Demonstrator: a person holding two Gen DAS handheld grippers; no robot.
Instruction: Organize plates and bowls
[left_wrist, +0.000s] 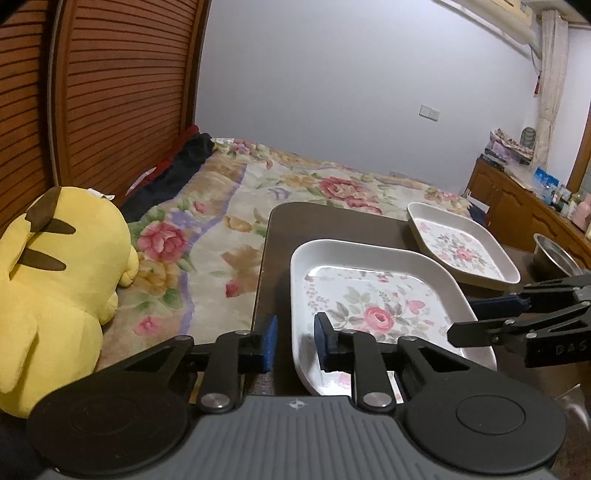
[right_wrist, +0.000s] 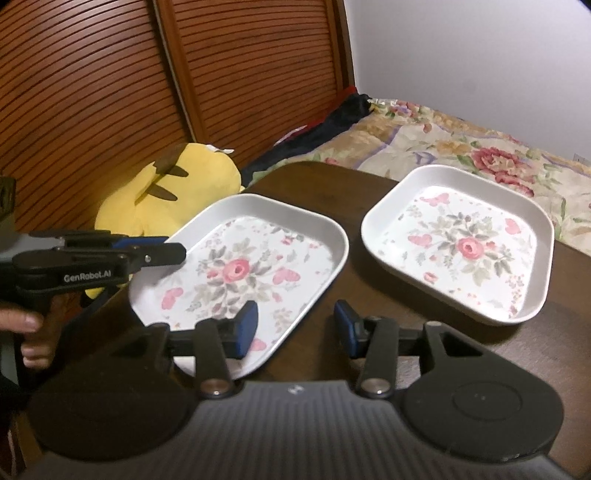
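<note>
White floral plates sit on the dark wood table (right_wrist: 317, 177) — near plate (right_wrist: 240, 273) at the table's plush-toy side, far plate (right_wrist: 458, 240) apart from it, toward the bed (left_wrist: 295, 184). Left gripper (left_wrist: 295, 341) straddles the near plate's rim, jaws open, not clamped. Right gripper (right_wrist: 295, 328) hovers over the same plate's other edge — jaws open, holding nothing. Yellow plush (left_wrist: 55, 295) lies beside the table.
</note>
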